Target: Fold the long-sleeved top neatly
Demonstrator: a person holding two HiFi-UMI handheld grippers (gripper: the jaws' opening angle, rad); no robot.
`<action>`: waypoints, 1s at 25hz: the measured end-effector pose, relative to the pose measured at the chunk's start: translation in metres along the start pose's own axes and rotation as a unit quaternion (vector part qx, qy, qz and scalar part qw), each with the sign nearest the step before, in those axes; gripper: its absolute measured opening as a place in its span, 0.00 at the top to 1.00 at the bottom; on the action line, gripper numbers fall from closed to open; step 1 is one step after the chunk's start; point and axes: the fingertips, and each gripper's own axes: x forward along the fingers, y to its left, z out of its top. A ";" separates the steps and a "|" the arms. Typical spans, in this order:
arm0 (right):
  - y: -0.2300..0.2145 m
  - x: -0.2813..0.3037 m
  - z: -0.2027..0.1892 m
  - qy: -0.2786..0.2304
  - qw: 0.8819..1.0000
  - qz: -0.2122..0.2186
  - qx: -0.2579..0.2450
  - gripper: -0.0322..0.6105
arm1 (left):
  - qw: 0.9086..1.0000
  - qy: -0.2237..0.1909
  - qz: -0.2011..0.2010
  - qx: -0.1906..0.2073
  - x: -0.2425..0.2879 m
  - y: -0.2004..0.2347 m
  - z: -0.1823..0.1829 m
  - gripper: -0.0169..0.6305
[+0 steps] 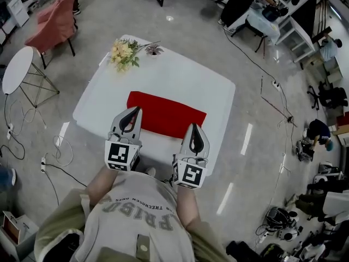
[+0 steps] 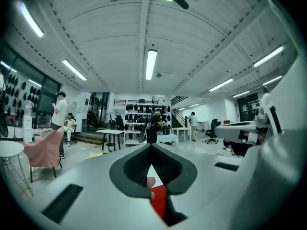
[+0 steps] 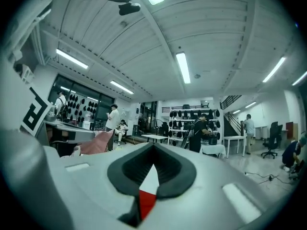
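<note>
The red long-sleeved top (image 1: 166, 116) lies as a flat folded rectangle across the middle of the white table (image 1: 212, 91). Both grippers are held up in front of the person, above the table's near edge, and point level across the room. My left gripper (image 1: 134, 111) is over the top's near left part; its jaws meet at the tip with nothing between them (image 2: 151, 145). My right gripper (image 1: 195, 126) is over the near right part, also shut and empty (image 3: 153, 145). A strip of the red top (image 2: 158, 200) (image 3: 146, 201) shows through the gap behind each pair of jaws.
A bunch of pale flowers (image 1: 124, 53) lies at the table's far left corner. A round white side table (image 1: 16, 69) and a pink chair (image 1: 54, 21) stand to the left. Cables run over the floor on both sides. People stand far off by tables (image 3: 199, 133).
</note>
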 end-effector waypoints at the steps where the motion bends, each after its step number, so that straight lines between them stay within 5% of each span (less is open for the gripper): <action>1: 0.002 -0.002 0.002 -0.003 1.000 0.002 -0.004 0.95 | 1.000 -0.006 -0.002 0.006 -0.002 -0.003 0.003 0.95; 13: 0.020 -0.008 0.033 -0.036 0.998 0.023 -0.056 0.95 | 0.999 -0.037 -0.015 0.026 -0.010 -0.020 0.023 0.96; 25: 0.029 -0.006 0.041 -0.055 0.998 0.017 -0.041 0.95 | 0.997 -0.051 -0.035 0.039 -0.011 -0.031 0.027 0.96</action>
